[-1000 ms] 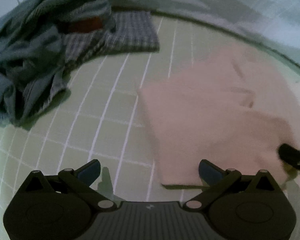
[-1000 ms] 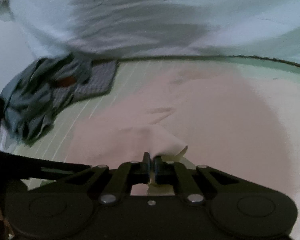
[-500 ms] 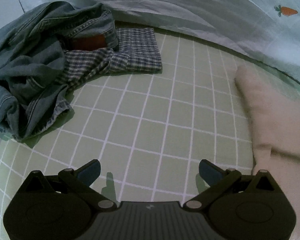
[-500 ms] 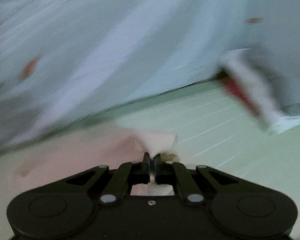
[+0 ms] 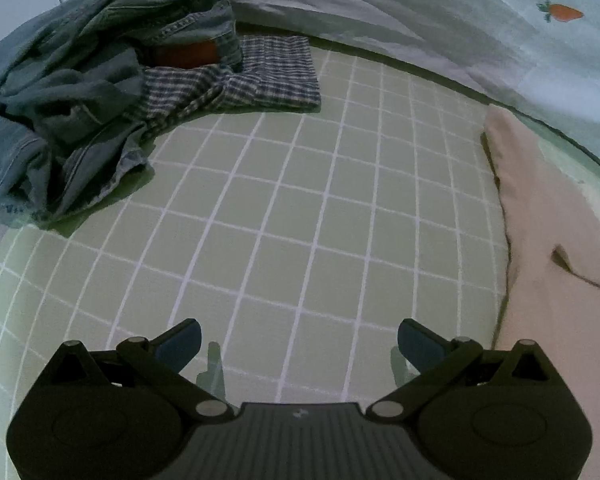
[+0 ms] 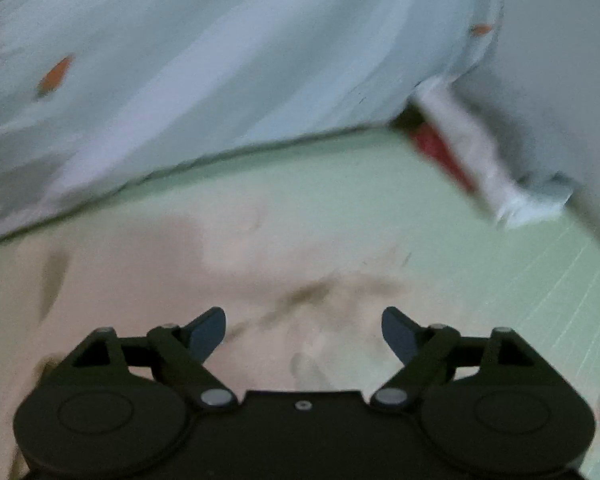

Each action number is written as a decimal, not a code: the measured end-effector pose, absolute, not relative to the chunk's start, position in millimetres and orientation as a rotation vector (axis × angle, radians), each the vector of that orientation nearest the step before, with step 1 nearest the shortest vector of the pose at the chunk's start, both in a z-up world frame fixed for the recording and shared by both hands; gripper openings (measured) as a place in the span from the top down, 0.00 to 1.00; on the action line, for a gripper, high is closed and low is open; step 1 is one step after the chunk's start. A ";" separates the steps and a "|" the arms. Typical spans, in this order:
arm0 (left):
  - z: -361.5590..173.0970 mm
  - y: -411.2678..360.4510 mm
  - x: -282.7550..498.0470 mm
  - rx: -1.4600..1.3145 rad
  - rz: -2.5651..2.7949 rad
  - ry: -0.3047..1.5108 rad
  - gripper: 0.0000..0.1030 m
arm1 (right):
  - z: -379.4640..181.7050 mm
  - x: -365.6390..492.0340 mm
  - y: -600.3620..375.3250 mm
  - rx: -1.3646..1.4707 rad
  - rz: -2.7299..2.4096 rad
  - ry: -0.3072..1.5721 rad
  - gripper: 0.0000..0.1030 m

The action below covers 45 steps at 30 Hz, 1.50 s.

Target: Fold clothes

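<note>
We are letting go of the pink cloth (image 6: 148,280) on the green mat (image 5: 300,208).
Our right gripper (image 6: 303,330) is opening its jaws above the cloth, nothing between them. Our left gripper (image 5: 299,340) is hovering with fingers wide apart over bare mat, jeans (image 5: 72,92) and checked shirt (image 5: 260,80) lying beyond.

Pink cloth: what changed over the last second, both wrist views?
The right gripper dragged the pink cloth from the mat's middle to its right side, then let go; its jaws are opening, nothing between them. The left gripper stayed open and empty. The jeans and plaid shirt did not move.
</note>
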<state>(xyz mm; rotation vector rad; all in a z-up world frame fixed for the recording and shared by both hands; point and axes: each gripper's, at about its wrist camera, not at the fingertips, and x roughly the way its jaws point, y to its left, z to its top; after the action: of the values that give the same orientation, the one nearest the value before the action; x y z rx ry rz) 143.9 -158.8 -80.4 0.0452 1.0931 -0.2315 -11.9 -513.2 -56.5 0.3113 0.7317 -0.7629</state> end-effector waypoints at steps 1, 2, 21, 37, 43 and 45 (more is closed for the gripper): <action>-79.2 -156.5 139.1 0.043 -0.234 1.089 0.00 | -58.9 -12.8 -497.8 0.308 -0.742 0.747 0.15; -77.9 -153.7 134.1 0.040 -0.237 1.086 0.00 | -60.7 -13.2 -483.8 0.297 -0.711 0.756 0.15; -73.4 -109.8 70.3 0.050 -0.211 1.066 0.00 | -72.7 -8.3 -308.7 0.234 -0.305 0.814 0.27; -90.3 -93.4 42.1 0.075 -0.178 1.108 0.00 | -102.1 -11.5 -260.8 0.181 -0.192 0.923 0.72; -85.0 -94.2 34.9 0.078 -0.199 1.096 0.00 | -95.3 -18.9 -270.3 0.218 -0.158 0.904 0.98; -83.2 -93.4 33.0 0.070 -0.200 1.095 0.00 | -86.3 -27.6 -278.6 0.240 -0.162 0.880 0.98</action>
<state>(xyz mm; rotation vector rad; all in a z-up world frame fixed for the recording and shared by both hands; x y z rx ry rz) 33.0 -93.4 -83.2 0.0700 1.0948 -0.2004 -27.6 -278.6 -86.3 0.2404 0.8802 -0.1618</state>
